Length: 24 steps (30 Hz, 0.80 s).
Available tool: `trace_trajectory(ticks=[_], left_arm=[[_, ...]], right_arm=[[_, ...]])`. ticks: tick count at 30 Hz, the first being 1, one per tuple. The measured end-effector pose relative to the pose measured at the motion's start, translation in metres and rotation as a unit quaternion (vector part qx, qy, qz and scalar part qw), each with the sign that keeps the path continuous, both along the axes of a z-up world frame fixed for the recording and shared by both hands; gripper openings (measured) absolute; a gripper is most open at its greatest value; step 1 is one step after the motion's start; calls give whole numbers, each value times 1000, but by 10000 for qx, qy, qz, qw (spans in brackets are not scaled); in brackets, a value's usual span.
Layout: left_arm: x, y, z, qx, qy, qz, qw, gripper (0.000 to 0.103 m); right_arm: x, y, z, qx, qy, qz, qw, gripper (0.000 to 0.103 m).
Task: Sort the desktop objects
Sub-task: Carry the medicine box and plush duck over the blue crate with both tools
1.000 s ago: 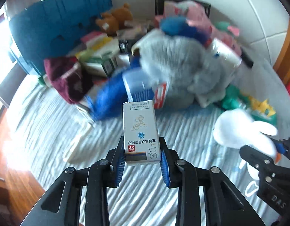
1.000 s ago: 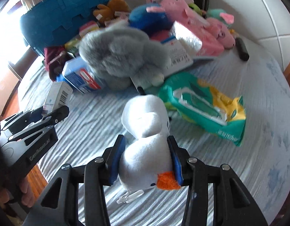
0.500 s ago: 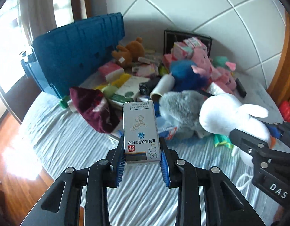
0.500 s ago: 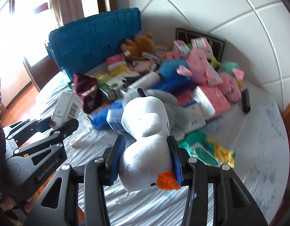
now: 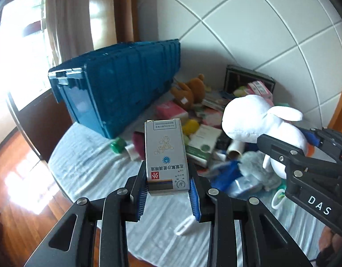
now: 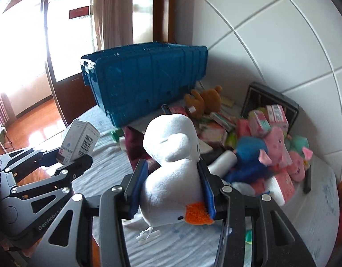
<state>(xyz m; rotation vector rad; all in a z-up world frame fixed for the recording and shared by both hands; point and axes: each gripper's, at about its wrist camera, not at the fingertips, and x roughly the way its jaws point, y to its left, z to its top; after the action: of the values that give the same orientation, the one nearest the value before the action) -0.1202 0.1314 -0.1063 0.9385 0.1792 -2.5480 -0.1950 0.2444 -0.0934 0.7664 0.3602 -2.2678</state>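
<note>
Medicine box point(image 5: 165, 155) base hidden between left claw point(image 5: 168, 191) pads, plush rabbit point(image 6: 173, 169) waist pinched in right claw point(image 6: 173, 191)

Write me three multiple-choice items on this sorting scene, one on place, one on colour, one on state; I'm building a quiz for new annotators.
1. Where does the blue crate stand?
A. at the far edge of the table, left of the clutter
B. on the floor
C. on top of the plush toys

2. What colour is the plush toy in the right gripper?
A. pink
B. white with an orange patch
C. brown

3. What is the state of the left gripper?
A. empty and open
B. out of view
C. jaws closed on a small white box

Answers: 1 A, the crate sits on the cloth behind the pile; 2 B, white body, orange patch near the pads; 3 C, both blue pads press the box's sides.
</note>
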Motion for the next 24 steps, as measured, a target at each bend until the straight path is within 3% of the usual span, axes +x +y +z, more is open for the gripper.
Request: trace_trajectory(ticks=[11, 18, 24], left_arm=[[-3, -120, 53, -380, 485, -75, 9981, 32], [-43, -194, 88, -711, 792, 234, 9940, 32], [-71, -267, 99, -637, 819, 476, 9935, 32]], right_arm=[[-6, -113, 45, -190, 347, -153, 9991, 45], [-42, -182, 79, -470, 672, 89, 9966, 45], [-74, -256, 107, -579, 783, 337, 9947, 45]])
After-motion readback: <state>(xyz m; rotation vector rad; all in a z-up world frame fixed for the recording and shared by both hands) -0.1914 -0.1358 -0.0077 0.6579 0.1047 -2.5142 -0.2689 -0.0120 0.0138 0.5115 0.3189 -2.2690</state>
